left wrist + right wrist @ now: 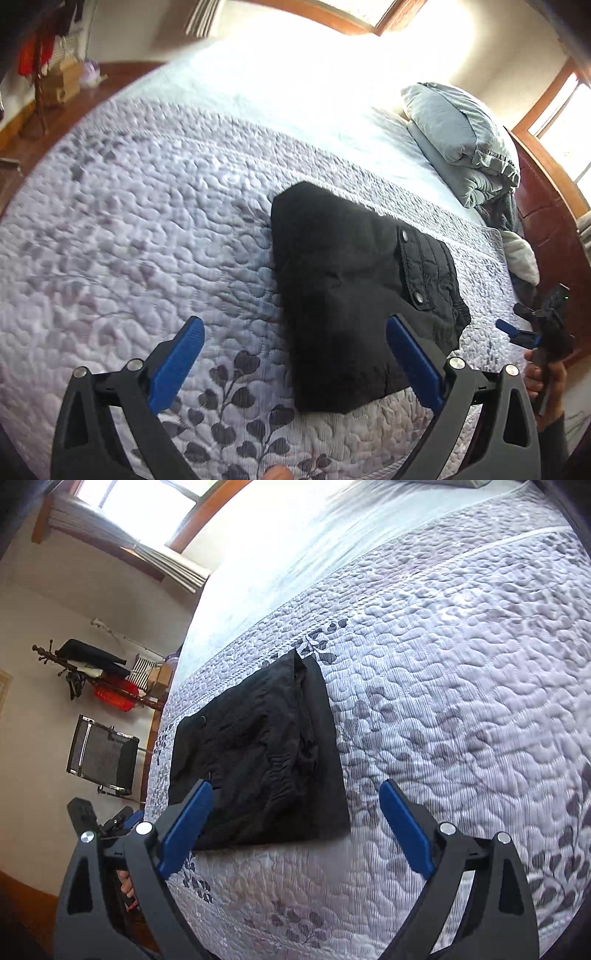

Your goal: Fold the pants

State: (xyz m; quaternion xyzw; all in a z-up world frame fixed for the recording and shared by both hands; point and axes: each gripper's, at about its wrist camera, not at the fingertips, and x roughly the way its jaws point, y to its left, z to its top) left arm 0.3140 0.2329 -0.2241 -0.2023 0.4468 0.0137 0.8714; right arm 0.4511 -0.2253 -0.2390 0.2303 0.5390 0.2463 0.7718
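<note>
Black pants [354, 288] lie folded into a compact bundle on the quilted bed, a snap-buttoned pocket flap on top. In the right wrist view the same pants [266, 760] rest near the bed's edge. My left gripper [295, 347] hovers above the bundle's near side, jaws wide open, nothing between the blue pads [177, 365]. My right gripper [295, 812] is also open and empty above the bundle's near edge; it shows too in the left wrist view at the far right [513, 332], held by a hand.
The lilac leaf-pattern quilt [147, 240] covers the bed. Grey pillows [454, 136] sit at the head, with a wooden headboard [546, 206] behind. Beside the bed stand a folding chair [103, 753] and a coat rack [92, 672] with clothes.
</note>
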